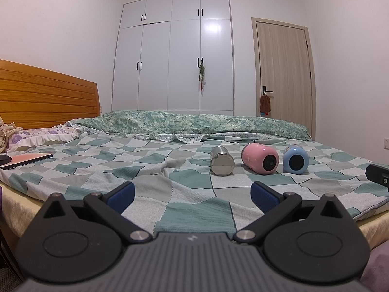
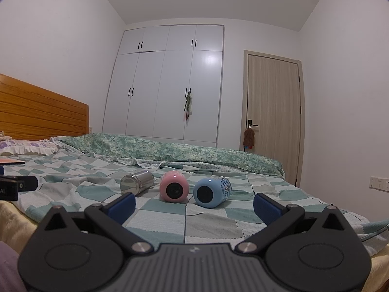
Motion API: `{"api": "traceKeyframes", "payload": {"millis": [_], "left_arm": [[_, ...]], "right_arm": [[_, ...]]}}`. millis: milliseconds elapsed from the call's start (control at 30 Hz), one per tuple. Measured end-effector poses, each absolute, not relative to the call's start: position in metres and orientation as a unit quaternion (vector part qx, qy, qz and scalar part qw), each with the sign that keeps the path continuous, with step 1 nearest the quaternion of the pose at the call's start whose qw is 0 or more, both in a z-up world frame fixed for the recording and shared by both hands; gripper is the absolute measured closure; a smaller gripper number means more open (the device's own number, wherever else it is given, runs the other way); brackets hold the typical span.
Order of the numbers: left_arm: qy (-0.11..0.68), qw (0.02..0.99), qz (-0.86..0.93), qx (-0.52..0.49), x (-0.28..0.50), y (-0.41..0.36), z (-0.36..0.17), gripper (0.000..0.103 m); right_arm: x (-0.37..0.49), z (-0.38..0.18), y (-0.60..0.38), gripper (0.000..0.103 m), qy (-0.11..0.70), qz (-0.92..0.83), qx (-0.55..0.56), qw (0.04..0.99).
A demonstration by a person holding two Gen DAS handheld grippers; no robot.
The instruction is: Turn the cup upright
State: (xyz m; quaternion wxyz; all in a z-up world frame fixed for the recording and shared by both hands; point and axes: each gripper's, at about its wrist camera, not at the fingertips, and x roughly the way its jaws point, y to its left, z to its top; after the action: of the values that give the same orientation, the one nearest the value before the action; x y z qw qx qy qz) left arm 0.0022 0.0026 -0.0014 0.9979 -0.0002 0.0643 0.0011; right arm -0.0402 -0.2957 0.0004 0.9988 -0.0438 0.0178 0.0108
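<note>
Opening position here, as I read it: nothing gripped, all three cups lying on their sides on the bed (image 2: pixel 206 226), so the flip hasn't begun. My left tool (image 1: pixel 192 196) has its blue pads spread wide apart with only bedspread between them, and my right tool (image 2: pixel 194 206) is just as wide, also empty. Both hang low over the near edge of the bed, short of the cups.

In the row ahead, the steel cup (image 2: pixel 137 184) lies on the left, the pink cup (image 2: pixel 173 189) in the middle, and the blue cup (image 2: pixel 212 191) on the right. Pink and blue sit just beside each other, their round ends facing me; steel is angled, a little apart from pink.

The task names one cup without saying which. From the right wrist view, blue sits nearest the right tool's line, so I'd judge that the natural first pick: move forward, straddle the barrel across its width, close, then rotate until it stands.

On materials, the steel is polished, mirror-bright and probably slick. Pink and blue look glossy and smooth, rounded like little barrels, each with a dark circular end; blue carries a printed pattern on its side. The checked bedspread is soft and rumpled, so I expect any cup set upright on it to stand unsteadily.
</note>
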Motion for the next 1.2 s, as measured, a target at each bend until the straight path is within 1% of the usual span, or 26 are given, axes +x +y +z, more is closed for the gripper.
{"api": "traceKeyframes", "payload": {"millis": [933, 1200], "left_arm": [[0.065, 0.998, 0.002, 0.001, 0.002, 0.002, -0.002, 0.000], [0.074, 0.997, 0.008, 0.002, 0.007, 0.000, 0.004, 0.000]], "right_arm": [[-0.040, 0.000, -0.295, 0.000, 0.018, 0.011, -0.045, 0.999], [-0.036, 0.010, -0.293, 0.000, 0.023, 0.030, -0.055, 0.998]]}}
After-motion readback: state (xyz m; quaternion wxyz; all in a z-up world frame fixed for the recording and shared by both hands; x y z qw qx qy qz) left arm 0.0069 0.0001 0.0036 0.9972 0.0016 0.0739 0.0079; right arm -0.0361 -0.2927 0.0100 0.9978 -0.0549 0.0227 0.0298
